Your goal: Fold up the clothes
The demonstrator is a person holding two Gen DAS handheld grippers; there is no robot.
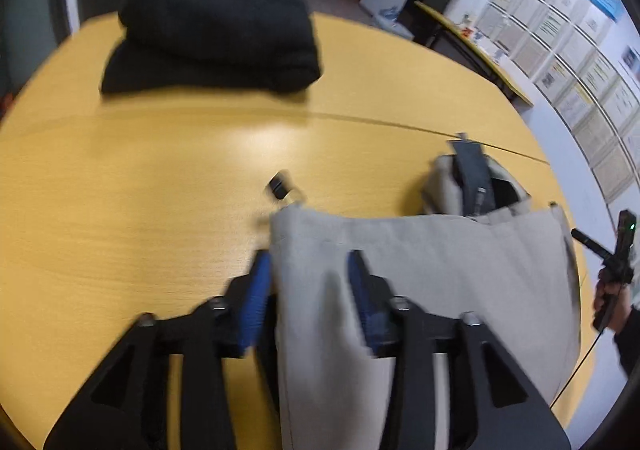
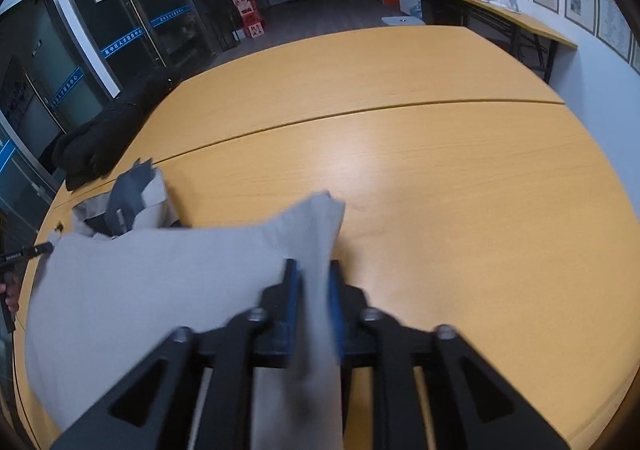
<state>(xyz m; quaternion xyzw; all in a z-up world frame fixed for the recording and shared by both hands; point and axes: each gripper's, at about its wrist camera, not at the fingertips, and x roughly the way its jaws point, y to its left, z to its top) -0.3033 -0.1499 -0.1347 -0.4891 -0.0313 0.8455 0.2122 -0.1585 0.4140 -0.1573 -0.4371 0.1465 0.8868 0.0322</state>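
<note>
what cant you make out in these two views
- Grey garment: near part hidden behind both grippers and cut by the bottom edge, both views.
- Left gripper: blurred, grip on the cloth unclear.
- Small black object on the table: blurred, unidentifiable.
- Black clothes: folds too dark.
</note>
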